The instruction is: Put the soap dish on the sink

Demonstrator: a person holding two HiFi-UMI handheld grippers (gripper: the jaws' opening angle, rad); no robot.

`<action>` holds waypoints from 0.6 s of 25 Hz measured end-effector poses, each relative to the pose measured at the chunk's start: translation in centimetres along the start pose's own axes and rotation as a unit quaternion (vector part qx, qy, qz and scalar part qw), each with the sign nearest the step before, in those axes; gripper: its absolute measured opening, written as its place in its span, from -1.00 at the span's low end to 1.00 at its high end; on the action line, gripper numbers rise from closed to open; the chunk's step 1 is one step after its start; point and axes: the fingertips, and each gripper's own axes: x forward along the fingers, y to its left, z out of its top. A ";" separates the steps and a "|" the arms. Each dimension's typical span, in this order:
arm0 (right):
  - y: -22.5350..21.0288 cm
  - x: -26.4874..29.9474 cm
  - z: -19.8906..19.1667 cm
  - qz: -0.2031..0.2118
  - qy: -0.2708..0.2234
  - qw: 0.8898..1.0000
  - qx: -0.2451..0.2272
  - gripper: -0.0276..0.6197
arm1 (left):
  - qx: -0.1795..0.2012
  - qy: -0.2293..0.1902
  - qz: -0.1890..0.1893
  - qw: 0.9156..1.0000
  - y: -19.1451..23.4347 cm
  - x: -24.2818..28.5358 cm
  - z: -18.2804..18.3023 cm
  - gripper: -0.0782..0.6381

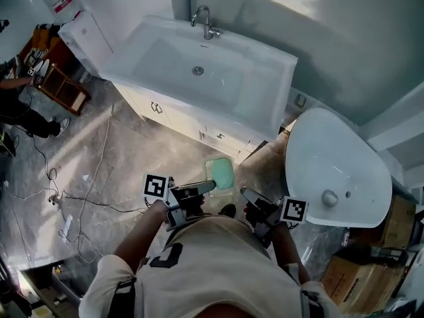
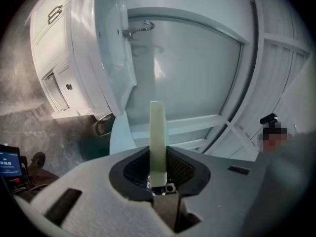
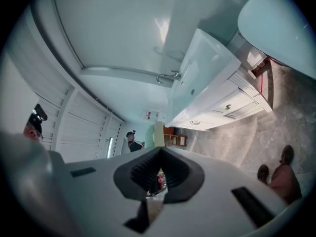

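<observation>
At the far left we see a person point(image 1: 20, 108) beside a wooden shelf point(image 1: 61, 87); loose cables point(image 1: 79, 197) trail over the grey marbled floor point(image 1: 132, 158) nearer to us.

The left gripper point(image 1: 207, 187) sits just left of centre at the near edge; its fingers are clamped on the near edge of the pale green soap dish point(image 1: 221, 173); in the left gripper view the dish stands on edge between the pads and reaches out past them.

The dish hangs over the floor, on the near side of the white cabinet point(image 1: 172, 114); it is apart from the sink point(image 1: 265, 52), which lies farther off on top of that cabinet, with the faucet point(image 1: 205, 22) at its far rim.

Just right of the dish is the right gripper point(image 1: 246, 193); its fingers are drawn together with only a slit between them, and we see nothing gripped there.

Farther right stands a white oval fixture point(image 1: 334, 164); cardboard boxes point(image 1: 361, 270) lie at the near right corner.
</observation>
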 end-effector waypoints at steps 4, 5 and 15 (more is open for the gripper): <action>-0.5 -0.6 1.0 -0.001 0.014 1.000 -0.016 -0.88 | -0.007 -0.017 0.010 1.000 -0.4 0.9 0.3 -0.55; -0.3 -0.7 1.3 0.003 0.017 1.000 -0.021 -0.88 | -0.006 -0.020 0.010 1.000 -0.6 1.2 0.4 -0.55; -2.3 -4.1 3.9 0.010 0.004 1.000 0.004 -0.88 | 0.008 -0.030 0.010 0.999 -0.3 5.8 0.7 -0.55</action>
